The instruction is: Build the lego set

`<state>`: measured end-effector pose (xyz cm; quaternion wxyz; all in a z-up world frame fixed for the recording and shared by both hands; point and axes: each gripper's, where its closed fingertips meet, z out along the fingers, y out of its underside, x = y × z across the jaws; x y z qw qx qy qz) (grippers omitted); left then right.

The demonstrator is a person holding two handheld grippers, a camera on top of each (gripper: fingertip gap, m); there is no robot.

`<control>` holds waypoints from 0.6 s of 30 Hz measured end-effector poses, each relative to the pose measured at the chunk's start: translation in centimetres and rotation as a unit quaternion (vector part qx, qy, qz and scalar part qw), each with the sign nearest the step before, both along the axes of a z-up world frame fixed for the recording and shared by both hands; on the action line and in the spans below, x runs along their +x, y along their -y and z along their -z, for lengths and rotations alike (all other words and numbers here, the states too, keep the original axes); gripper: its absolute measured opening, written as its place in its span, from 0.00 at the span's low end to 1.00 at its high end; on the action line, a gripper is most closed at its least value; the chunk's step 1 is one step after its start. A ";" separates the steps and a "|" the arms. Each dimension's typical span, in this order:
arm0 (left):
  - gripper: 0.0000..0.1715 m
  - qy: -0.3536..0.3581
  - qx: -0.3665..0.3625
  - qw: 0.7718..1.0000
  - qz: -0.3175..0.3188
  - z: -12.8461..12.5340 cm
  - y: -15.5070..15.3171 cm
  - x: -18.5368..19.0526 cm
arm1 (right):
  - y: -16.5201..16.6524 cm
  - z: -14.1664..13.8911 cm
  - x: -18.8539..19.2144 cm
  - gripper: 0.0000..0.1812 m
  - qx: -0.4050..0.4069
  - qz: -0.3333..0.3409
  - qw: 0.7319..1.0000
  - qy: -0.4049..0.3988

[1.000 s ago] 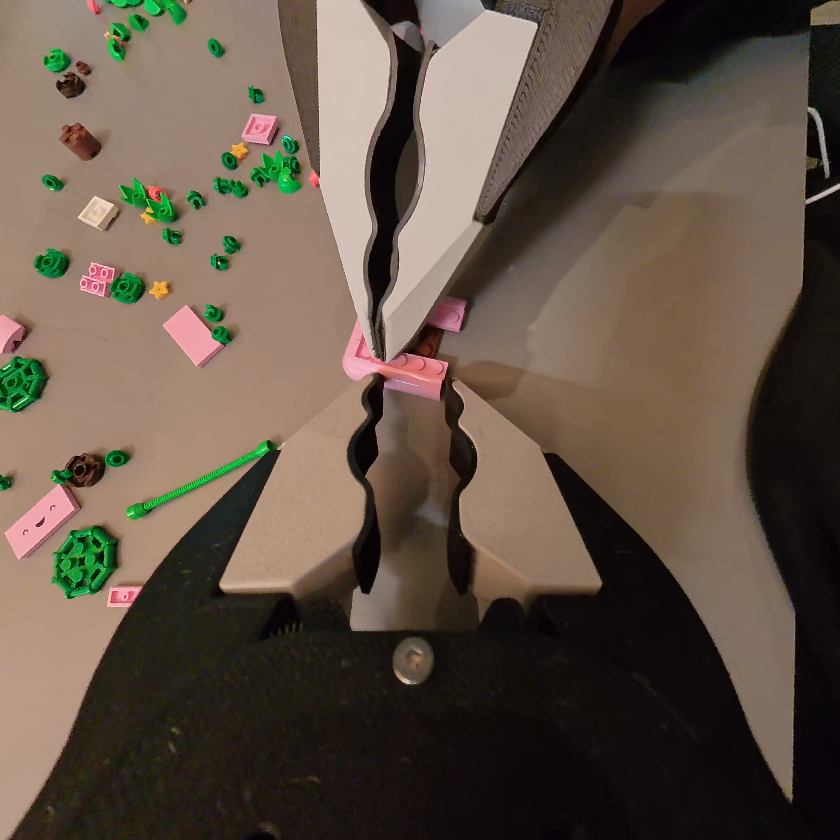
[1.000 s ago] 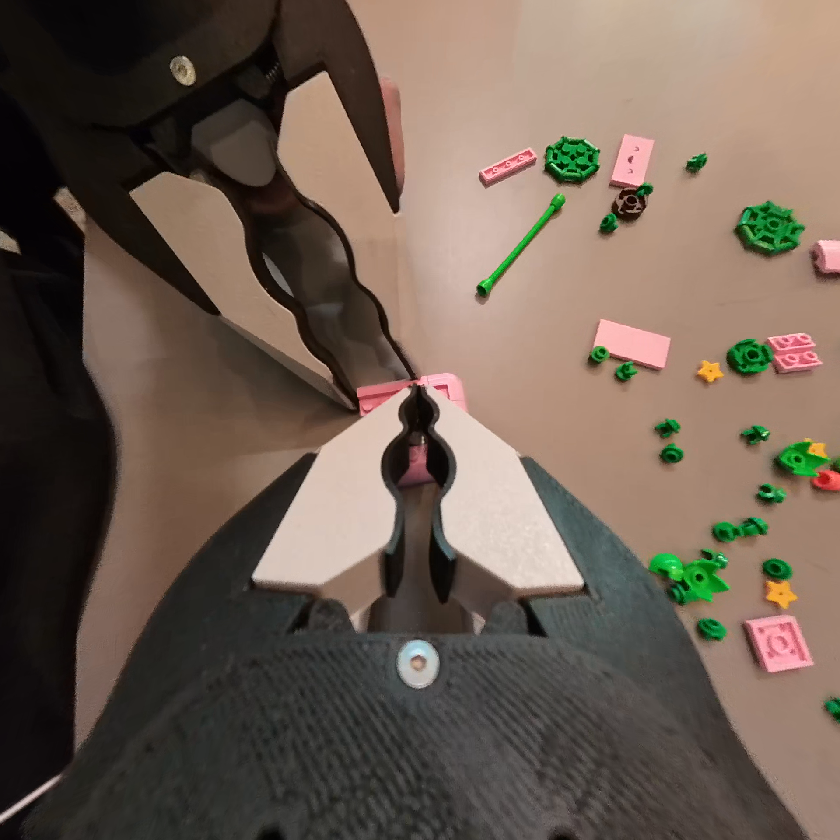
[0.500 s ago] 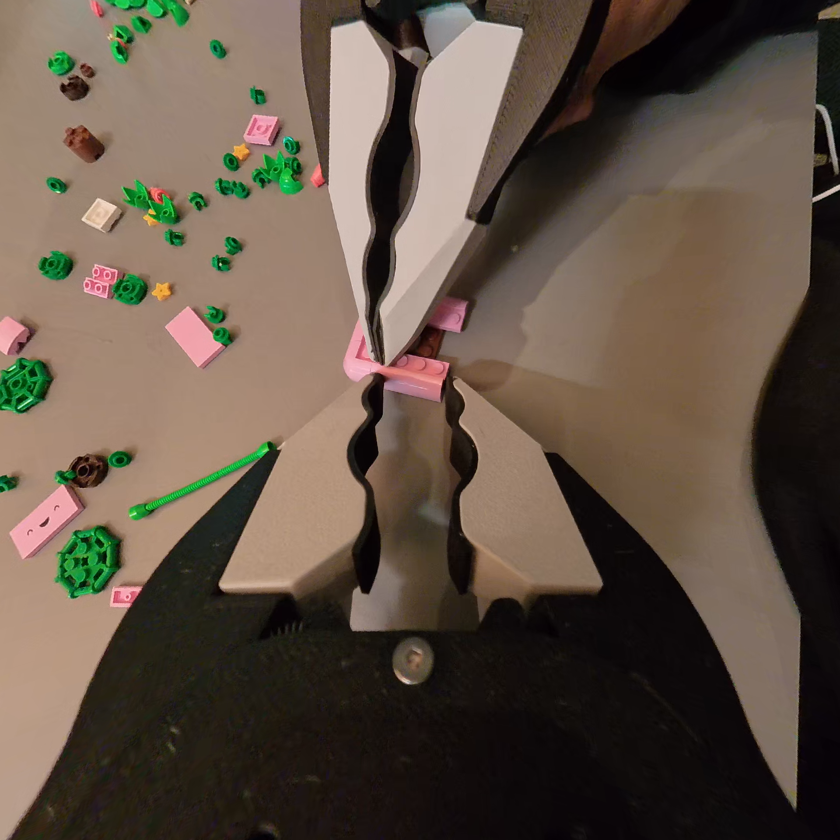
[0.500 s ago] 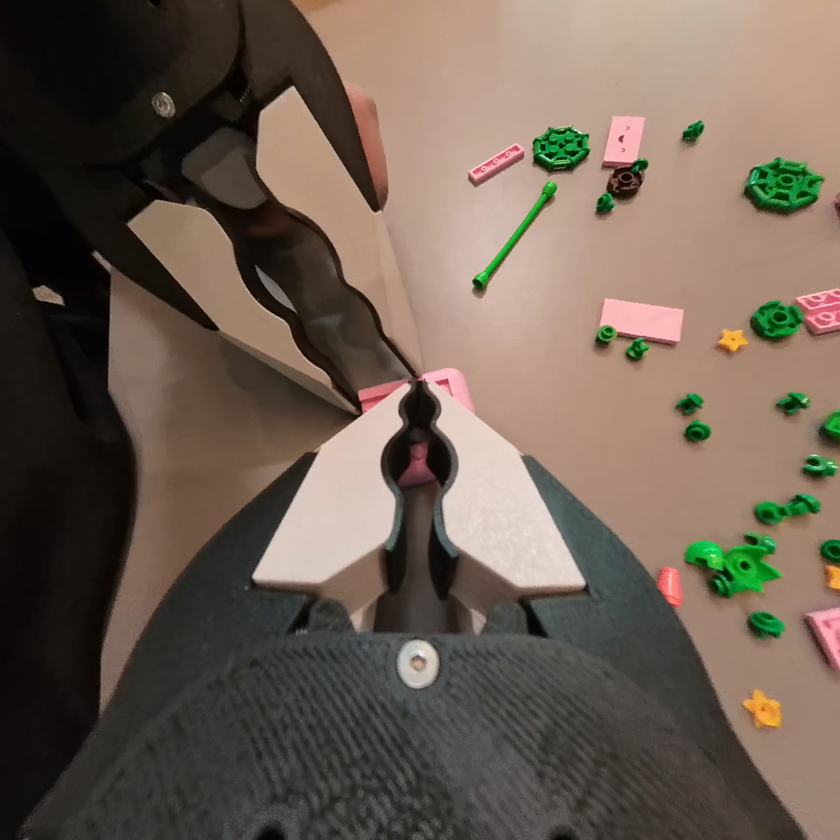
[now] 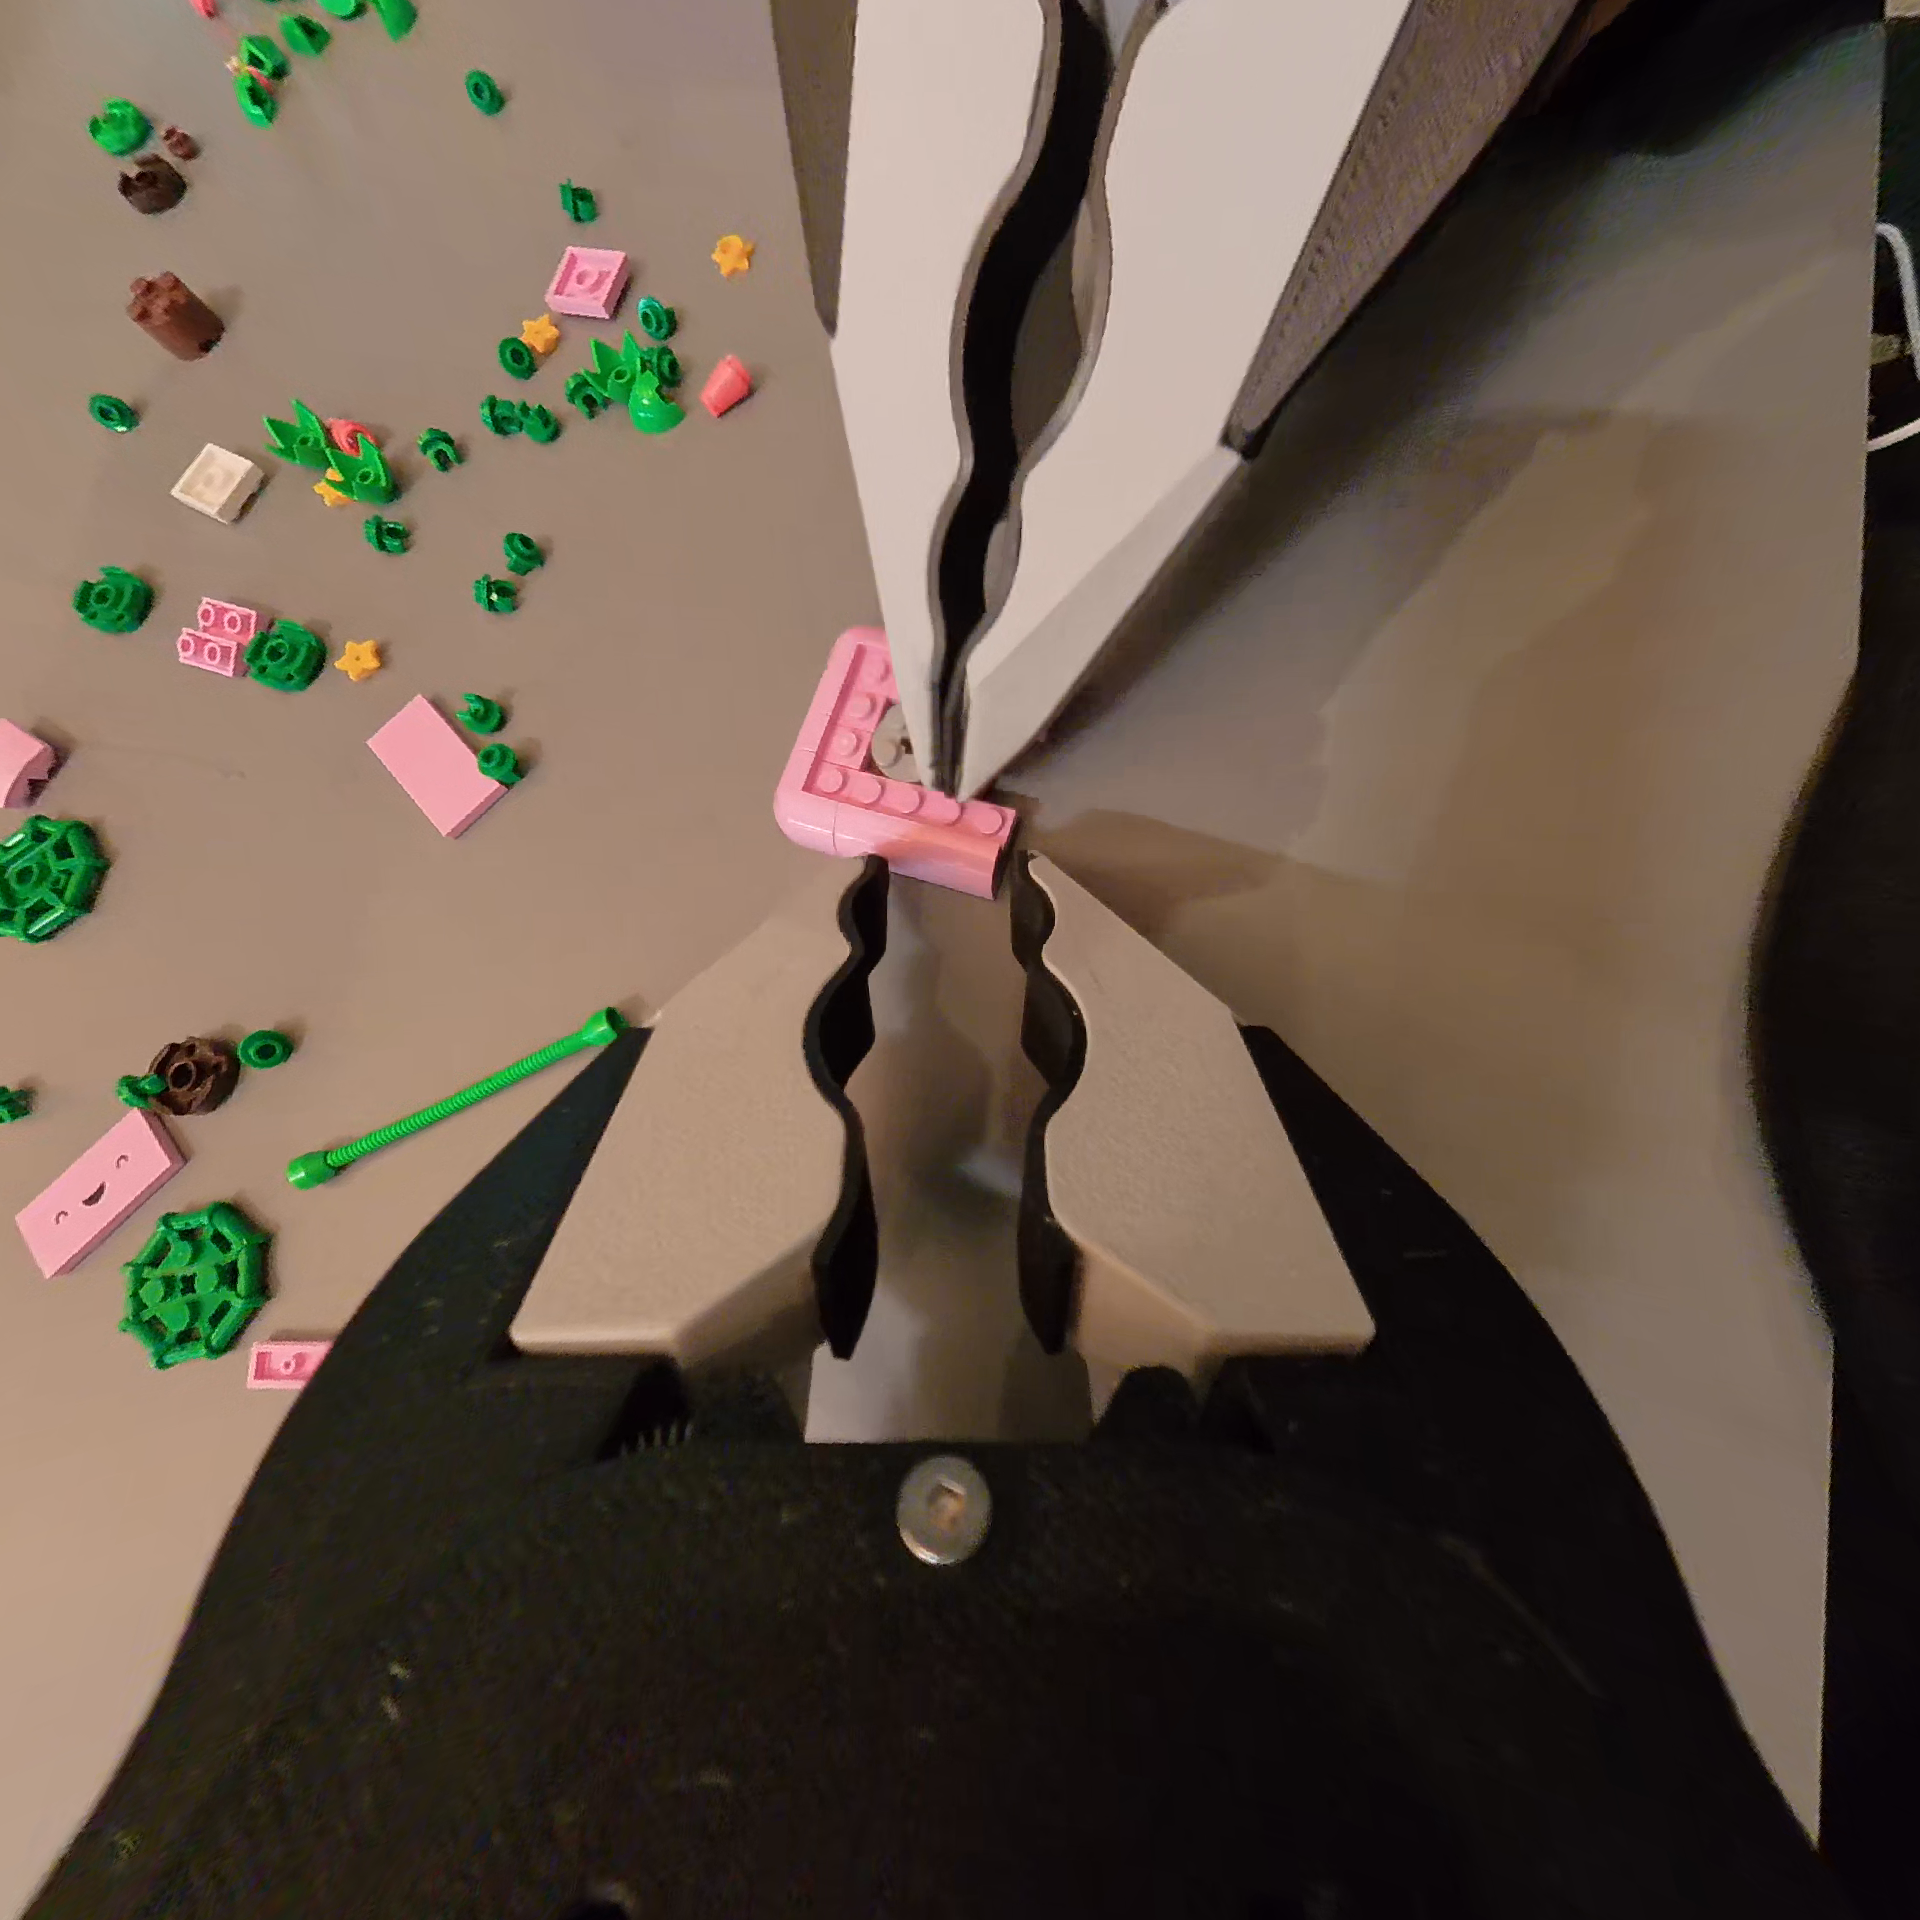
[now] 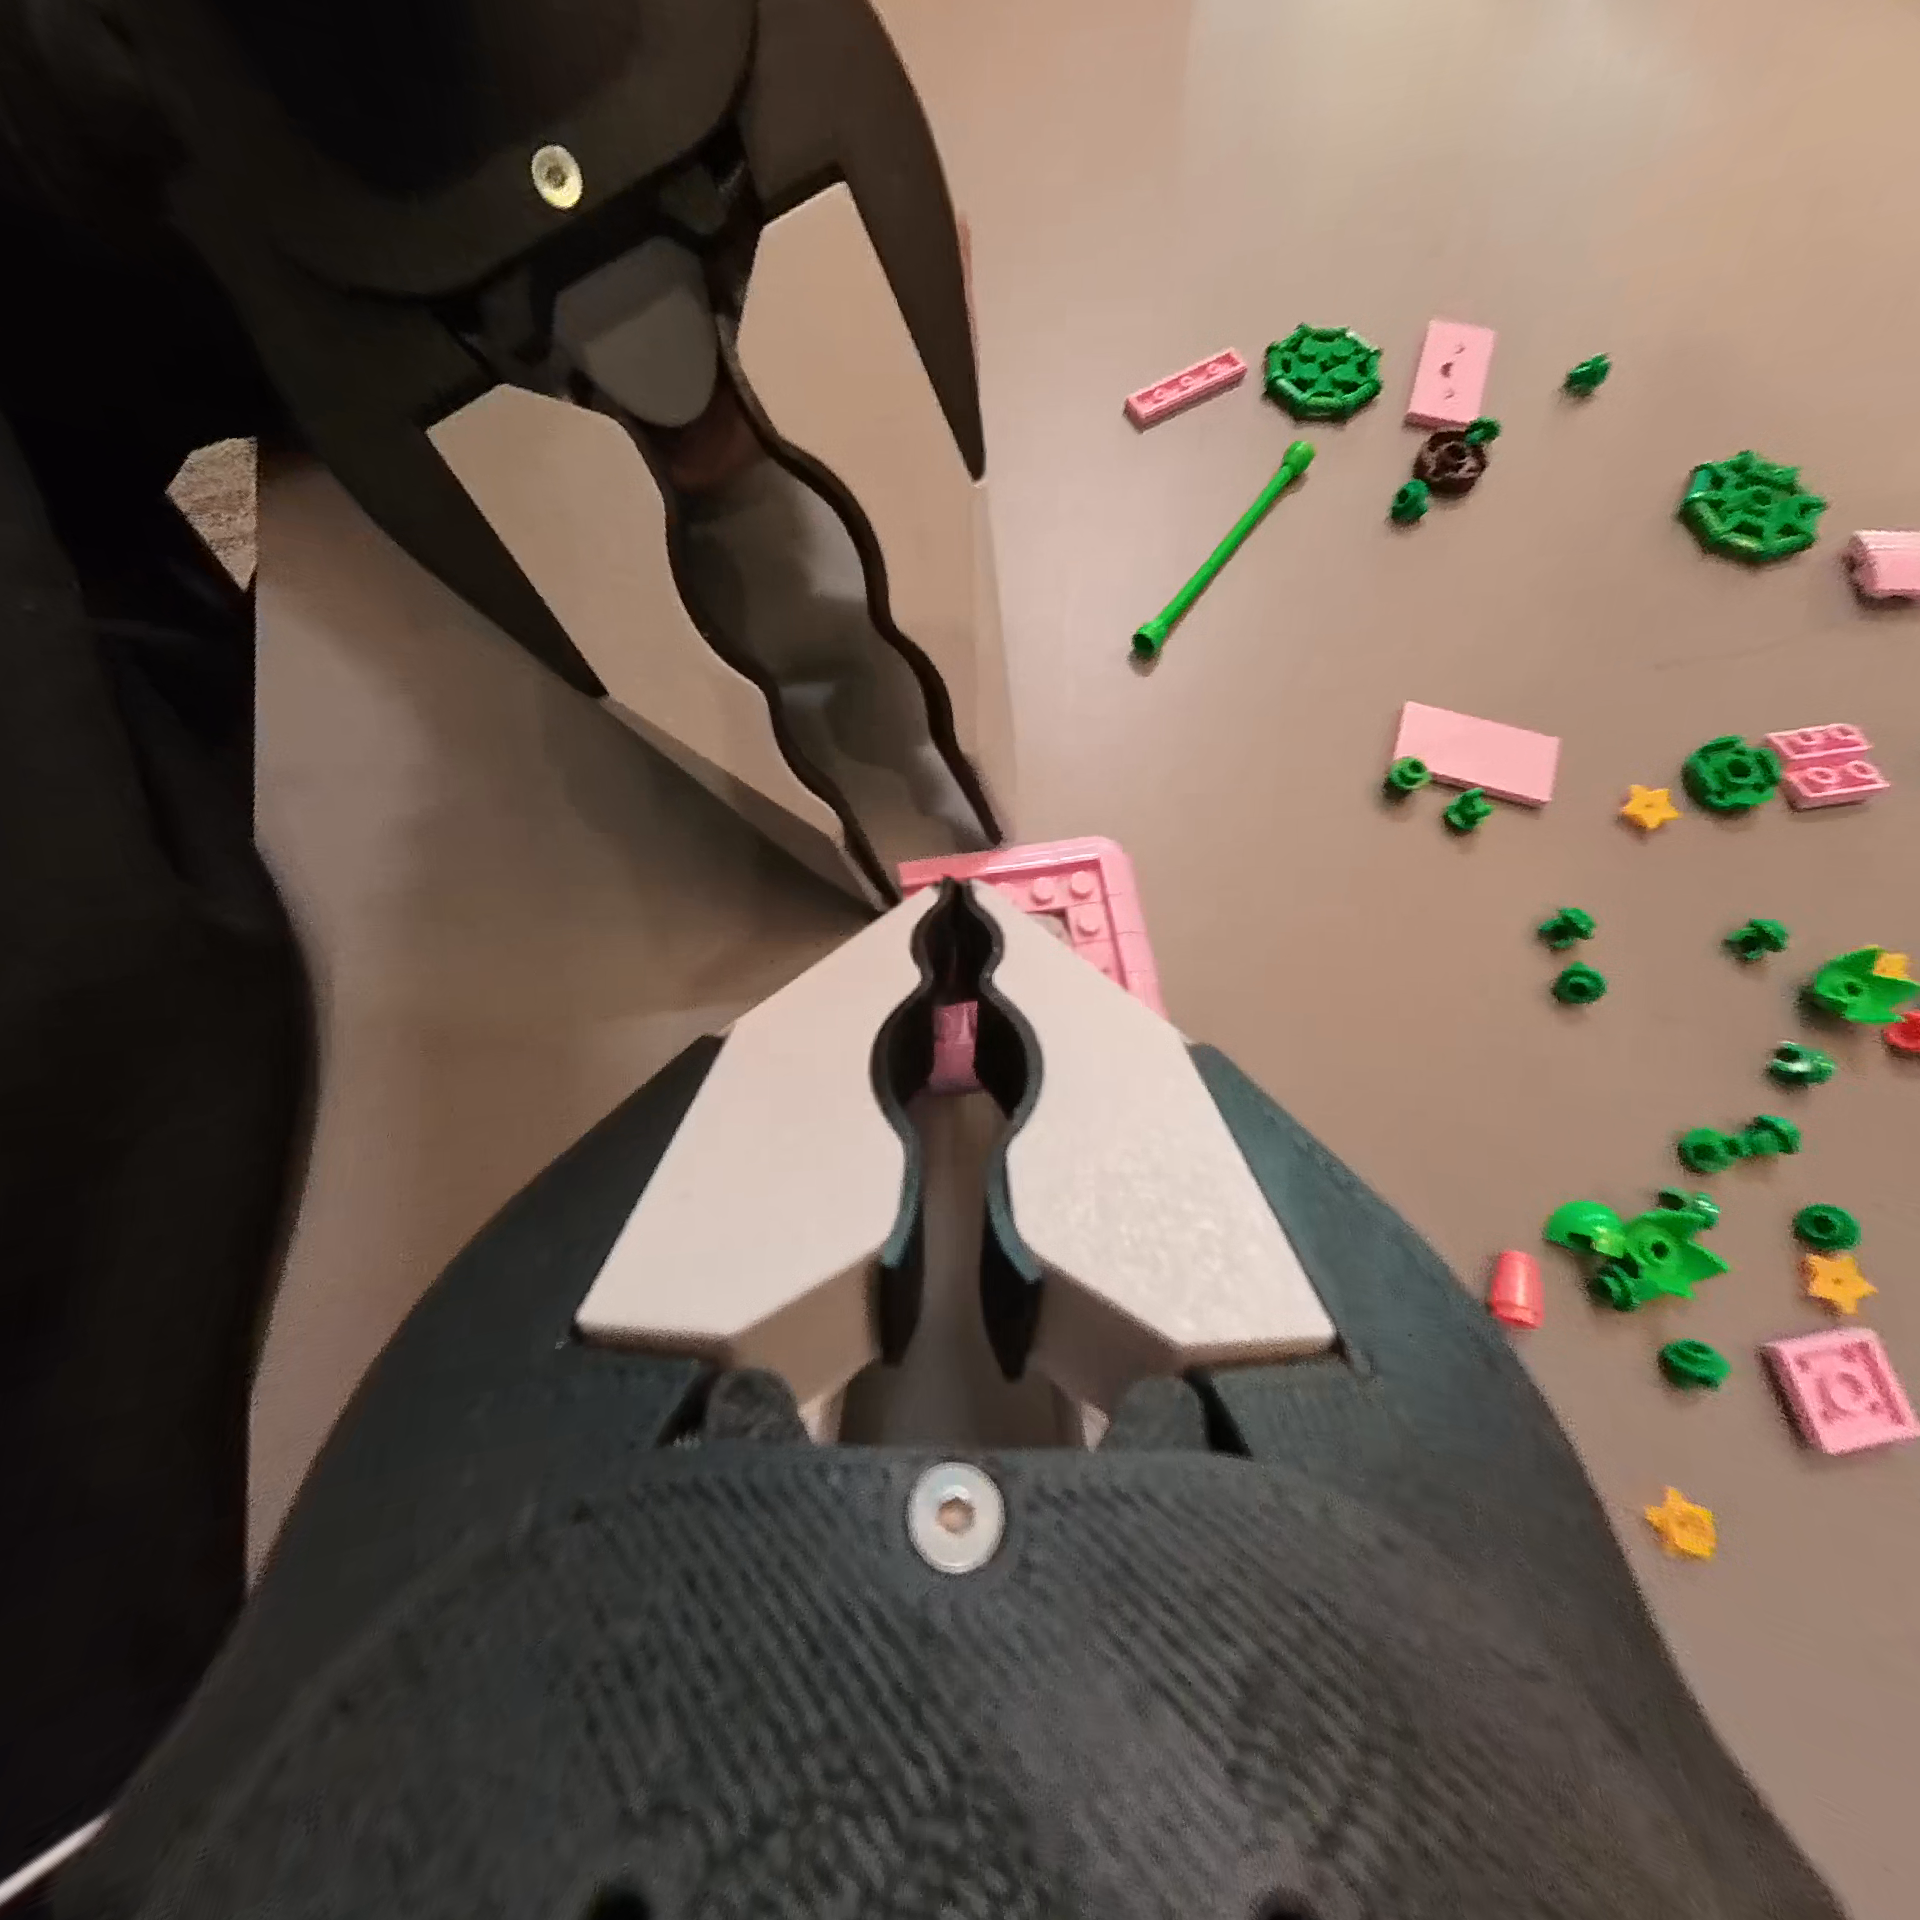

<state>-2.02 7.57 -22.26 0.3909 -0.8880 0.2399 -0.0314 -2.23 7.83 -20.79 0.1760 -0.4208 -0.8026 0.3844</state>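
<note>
Left gripper (image 5: 948, 868): jaws spread wide; the two tips bracket one side wall of the pink frame (image 5: 896, 821), just beside or touching it. Whether they press on it cannot be told.
Right gripper (image 6: 951, 885): jaws nearly closed at the tips, which point down inside the pink frame. A small grey piece (image 5: 896, 750) sits at the tips; whether it is gripped cannot be told.
Pink frame: studded corner assembly resting flat on the bench (image 5: 1403, 727), between the two grippers, near the bench's edge beside the dark clothing.
Loose parts: spread over the bench on the far side of the frame from that edge, including a green rod (image 5: 457, 1096), green wheel-shaped pieces (image 5: 194, 1283), pink tiles (image 5: 436, 764), a brown round brick (image 5: 175, 317), a white tile (image 5: 216, 482) and yellow stars (image 5: 362, 657).
Open room: bare bench on the frame's other side, up to the edge; the nearest loose parts lie well apart from the frame.
Bench edge: straight and bordered by darkness in the left wrist view.
</note>
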 end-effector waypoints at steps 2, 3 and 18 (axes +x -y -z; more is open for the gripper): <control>0.11 -0.001 -0.001 1.000 0.003 0.0 0.0 0.1 | 0.1 0.3 0.0 0.00 0.009 -0.004 1.000 0.007; 0.09 -0.004 -0.001 1.000 0.005 0.1 0.1 0.1 | 0.1 0.4 -0.1 0.00 0.015 -0.005 1.000 0.007; 0.06 0.002 -0.009 1.000 -0.006 0.2 0.3 0.2 | 0.2 0.6 0.0 0.00 0.023 -0.007 0.998 0.065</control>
